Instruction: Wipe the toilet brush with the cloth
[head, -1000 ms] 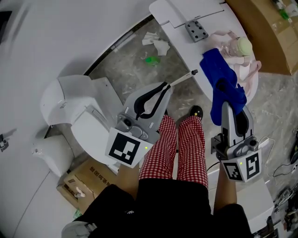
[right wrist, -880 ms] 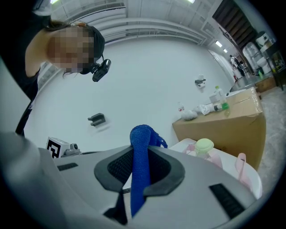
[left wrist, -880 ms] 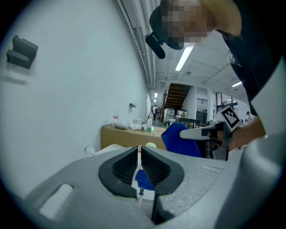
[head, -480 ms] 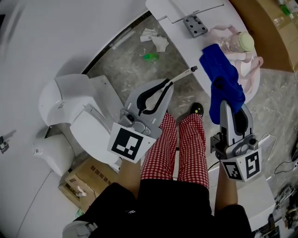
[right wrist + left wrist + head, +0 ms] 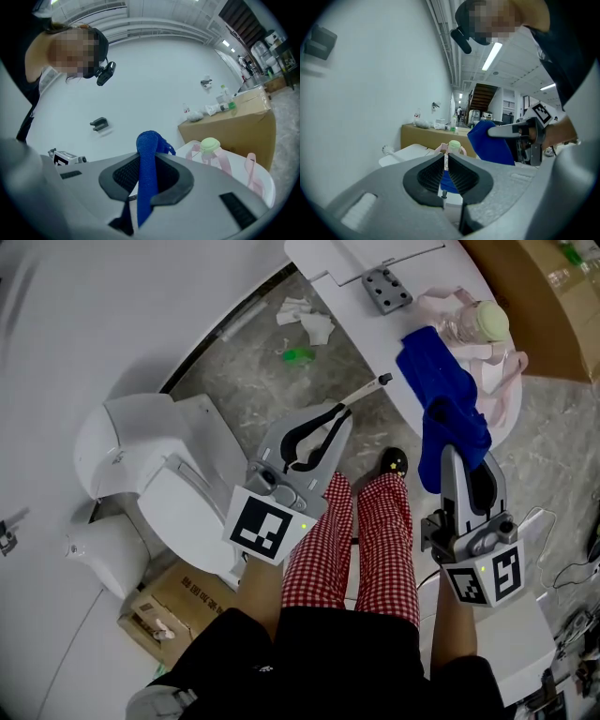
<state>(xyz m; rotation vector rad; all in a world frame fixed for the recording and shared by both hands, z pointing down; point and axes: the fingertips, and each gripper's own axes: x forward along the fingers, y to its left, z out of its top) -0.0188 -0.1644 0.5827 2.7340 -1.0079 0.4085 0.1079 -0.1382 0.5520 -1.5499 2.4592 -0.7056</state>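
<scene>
Between the right gripper's (image 5: 458, 452) closed jaws the cloth (image 5: 441, 381) is pinched, spilling out ahead. Over at the left gripper (image 5: 335, 414), jaws clamped on the brush (image 5: 364, 394), its handle poking past them, tip near the cloth but apart. Wiping not begun, I'd say. Bristle end? Nowhere in view.

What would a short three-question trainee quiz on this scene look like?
1. True or false: the right gripper is shut on the blue cloth.
2. What is the left gripper shut on? A: a sponge. B: the toilet brush. C: nothing.
3. Fill in: the bottle on the white table has a pale ____ lid.

Key: 1 true; 2 B; 3 green.
</scene>
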